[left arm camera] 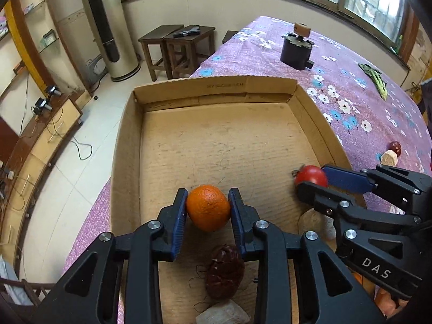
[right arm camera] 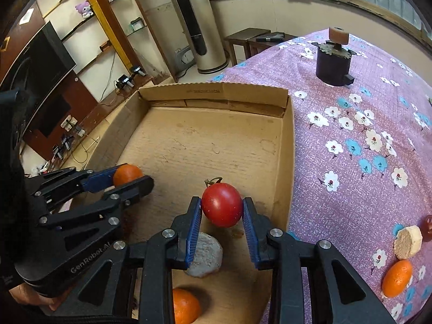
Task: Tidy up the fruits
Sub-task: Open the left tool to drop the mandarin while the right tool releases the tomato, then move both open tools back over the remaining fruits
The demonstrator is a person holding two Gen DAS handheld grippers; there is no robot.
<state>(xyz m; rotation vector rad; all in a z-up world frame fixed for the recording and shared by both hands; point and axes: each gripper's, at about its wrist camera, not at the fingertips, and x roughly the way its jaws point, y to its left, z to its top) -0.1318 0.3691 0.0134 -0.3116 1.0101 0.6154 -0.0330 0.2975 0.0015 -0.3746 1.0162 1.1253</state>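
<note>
My left gripper is shut on an orange and holds it over the floor of the shallow cardboard box. My right gripper is shut on a red tomato with a stem, over the box's right side. Each gripper shows in the other's view: the right one with the tomato, the left one with the orange. Under the grippers in the box lie a dark red fruit, a pale round piece and another orange.
The box sits on a purple flowered cloth. On the cloth to the right lie an orange, a pale cut slice and a dark red fruit. A dark cylindrical device stands farther back. A green vegetable lies at the far right.
</note>
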